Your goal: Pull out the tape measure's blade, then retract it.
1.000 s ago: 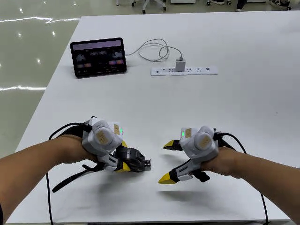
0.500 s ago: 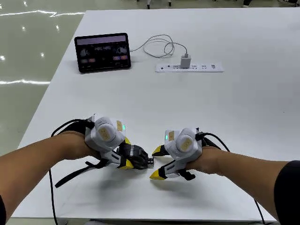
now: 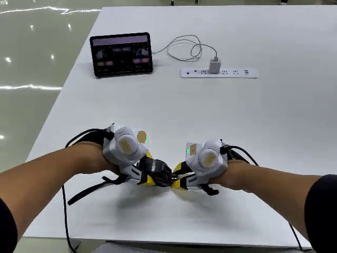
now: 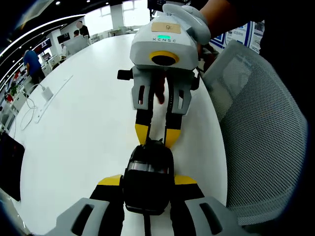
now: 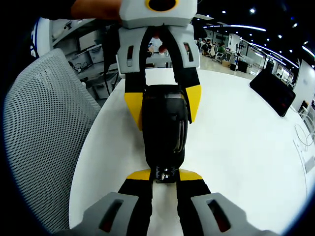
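Left tongs (image 4: pixel 147 180) grip the tape measure (image 5: pixel 165 128) low over the tabletop (image 3: pixel 174 116); right tongs (image 3: pixel 178 182) are closed on its hook (image 5: pixel 165 172).

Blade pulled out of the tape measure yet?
No: in the right gripper view the right gripper is at the hook, tight against the case of the tape measure, with no length of blade showing.

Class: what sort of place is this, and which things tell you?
Probably an open-plan office or lab: a large white table with a tablet and power strip, a mesh office chair, and people in the background.
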The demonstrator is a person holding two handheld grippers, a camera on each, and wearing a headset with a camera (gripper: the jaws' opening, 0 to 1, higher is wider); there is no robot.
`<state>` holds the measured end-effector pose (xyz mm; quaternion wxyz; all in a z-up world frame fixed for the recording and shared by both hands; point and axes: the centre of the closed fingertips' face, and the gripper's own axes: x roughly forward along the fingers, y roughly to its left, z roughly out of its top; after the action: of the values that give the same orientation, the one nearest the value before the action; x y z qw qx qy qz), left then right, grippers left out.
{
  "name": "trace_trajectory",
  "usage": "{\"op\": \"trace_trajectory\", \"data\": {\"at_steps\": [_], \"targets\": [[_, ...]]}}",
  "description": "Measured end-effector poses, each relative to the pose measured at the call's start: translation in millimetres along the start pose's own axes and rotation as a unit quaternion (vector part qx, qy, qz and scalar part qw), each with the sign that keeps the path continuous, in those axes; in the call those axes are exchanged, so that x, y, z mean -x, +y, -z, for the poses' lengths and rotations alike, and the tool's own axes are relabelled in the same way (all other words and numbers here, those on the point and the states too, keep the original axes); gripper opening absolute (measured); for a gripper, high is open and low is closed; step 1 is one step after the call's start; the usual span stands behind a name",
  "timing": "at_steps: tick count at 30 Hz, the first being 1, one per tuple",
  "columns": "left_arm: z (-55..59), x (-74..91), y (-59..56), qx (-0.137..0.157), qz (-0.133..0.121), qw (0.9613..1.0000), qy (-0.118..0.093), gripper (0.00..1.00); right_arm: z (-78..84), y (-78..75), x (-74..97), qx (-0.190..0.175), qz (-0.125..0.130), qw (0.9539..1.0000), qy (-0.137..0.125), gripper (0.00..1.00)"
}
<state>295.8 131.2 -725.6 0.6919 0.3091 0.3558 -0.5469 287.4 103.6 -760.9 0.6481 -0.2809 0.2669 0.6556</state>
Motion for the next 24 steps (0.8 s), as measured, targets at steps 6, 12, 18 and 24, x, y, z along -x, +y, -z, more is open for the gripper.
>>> {"op": "trace_trajectory", "data": {"at_steps": [6, 12, 18, 24], "targets": [[0.3, -0.5, -0.2, 0.003, -0.002, 1.0000, 0.004, 0.32, -0.3, -1.3, 2.3, -0.011, -0.001, 0.9999, -0.003, 0.10], [1.0, -0.1, 0.2, 0.006, -0.004, 1.0000, 0.006, 0.32, 0.0, -3.0, 3.0, -0.009, -0.002, 1.0000, -0.002, 0.09], [1.0, -0.2, -0.6, 0.006, -0.004, 1.0000, 0.006, 0.32, 0.1, -0.9, 3.9, -0.010, -0.006, 0.9999, -0.002, 0.09], [0.9, -0.2, -1.9, 0.004, -0.004, 1.0000, 0.008, 0.32, 2.7, 0.2, 6.5, -0.006, -0.007, 1.0000, 0.000, 0.09]]}}
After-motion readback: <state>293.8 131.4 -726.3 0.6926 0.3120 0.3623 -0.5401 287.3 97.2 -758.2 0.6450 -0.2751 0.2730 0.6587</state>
